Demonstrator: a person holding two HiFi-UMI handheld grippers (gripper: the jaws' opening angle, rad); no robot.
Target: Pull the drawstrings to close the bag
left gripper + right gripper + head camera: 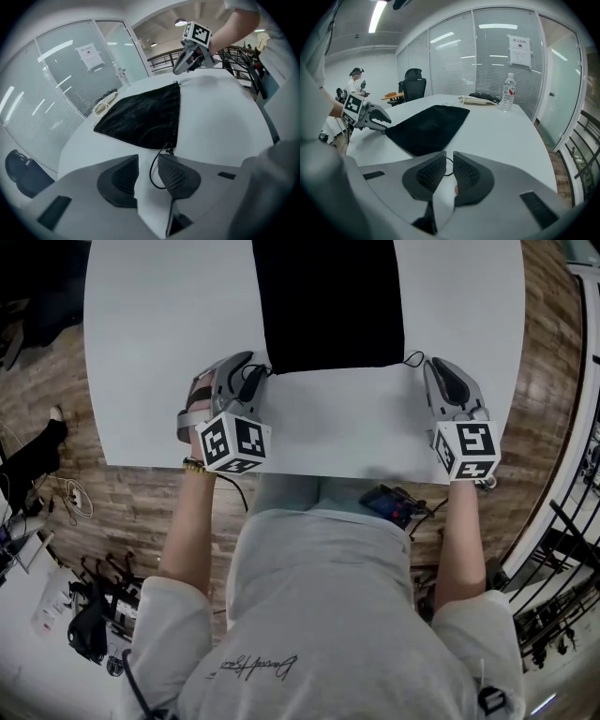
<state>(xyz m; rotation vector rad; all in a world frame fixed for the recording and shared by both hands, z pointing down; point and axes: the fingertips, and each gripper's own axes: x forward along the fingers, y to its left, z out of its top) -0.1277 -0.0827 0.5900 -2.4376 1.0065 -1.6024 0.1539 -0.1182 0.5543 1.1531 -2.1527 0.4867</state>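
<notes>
A flat black drawstring bag (pixel 328 301) lies on the white table (pixel 150 352), its mouth edge toward me. My left gripper (pixel 251 371) sits at the bag's near left corner. In the left gripper view (pixel 148 168) its jaws stand open, and a loop of black drawstring (pixel 151 171) lies loose between the pads. My right gripper (pixel 436 371) is at the near right corner, by the other drawstring (pixel 412 359). In the right gripper view (pixel 449 166) its jaws stand narrowly apart around a thin cord loop, the pads not pressing on it. The bag (pixel 426 124) lies just ahead.
A water bottle (pixel 507 93) and a bundle of cables (pixel 480 97) lie at the table's far end. The table's near edge (pixel 281 470) runs just behind both grippers. An office chair (pixel 414 82) and glass partitions stand beyond the table.
</notes>
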